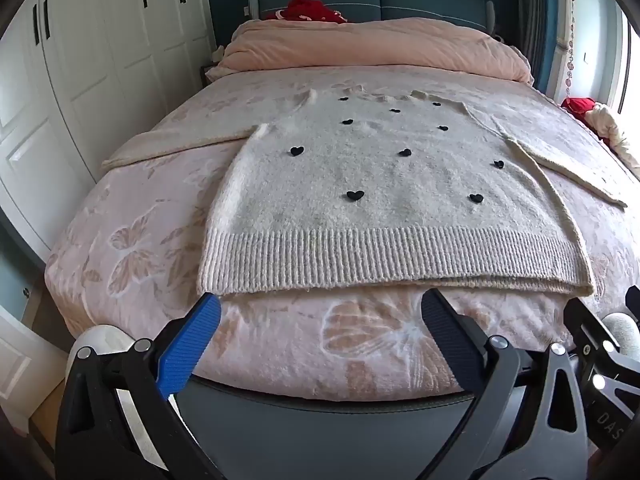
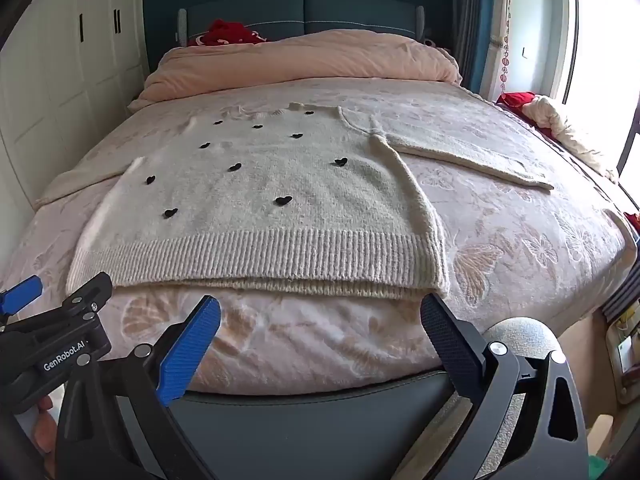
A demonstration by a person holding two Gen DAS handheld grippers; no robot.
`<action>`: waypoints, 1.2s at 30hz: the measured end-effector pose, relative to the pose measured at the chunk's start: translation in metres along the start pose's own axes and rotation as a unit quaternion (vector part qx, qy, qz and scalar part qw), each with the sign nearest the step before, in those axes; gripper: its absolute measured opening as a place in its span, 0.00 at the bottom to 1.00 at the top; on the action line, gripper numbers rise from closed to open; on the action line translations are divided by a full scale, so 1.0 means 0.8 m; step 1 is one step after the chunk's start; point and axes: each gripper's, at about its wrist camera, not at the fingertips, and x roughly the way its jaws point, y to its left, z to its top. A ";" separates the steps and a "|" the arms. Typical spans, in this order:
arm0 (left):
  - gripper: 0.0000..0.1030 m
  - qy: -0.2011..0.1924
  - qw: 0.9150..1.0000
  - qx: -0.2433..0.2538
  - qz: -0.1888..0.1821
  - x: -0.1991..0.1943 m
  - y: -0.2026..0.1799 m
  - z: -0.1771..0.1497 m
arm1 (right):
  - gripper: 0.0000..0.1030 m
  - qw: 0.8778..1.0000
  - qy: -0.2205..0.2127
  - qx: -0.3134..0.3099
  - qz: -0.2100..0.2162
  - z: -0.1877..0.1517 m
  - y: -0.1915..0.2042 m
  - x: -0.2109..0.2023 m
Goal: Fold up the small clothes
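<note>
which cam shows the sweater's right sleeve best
The right wrist view: the right sleeve lies whole and near centre there, stretched out across the bed from shoulder to cuff. The left wrist view shows the same sleeve squeezed toward the frame's right edge, more distorted.

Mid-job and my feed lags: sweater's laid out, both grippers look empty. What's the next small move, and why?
Probably ease both grippers forward to the ribbed hem. The sweater lies flat on the bed with both sleeves spread. The left gripper and right gripper are open, empty and just short of the hem, so neither can pinch fabric yet.
</note>
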 end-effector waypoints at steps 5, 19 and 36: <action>0.95 -0.006 1.000 -0.002 0.005 -0.003 0.004 0.000 | 0.95 1.000 -0.001 0.001 0.001 -0.001 0.001 -0.001; 0.95 -0.014 1.000 0.014 0.007 -0.008 -0.004 0.002 | 0.95 1.000 -0.003 0.003 0.003 0.003 0.001 -0.003; 0.95 -0.011 1.000 0.015 0.009 -0.007 -0.005 0.001 | 0.95 1.000 0.003 0.000 0.004 0.002 0.005 0.001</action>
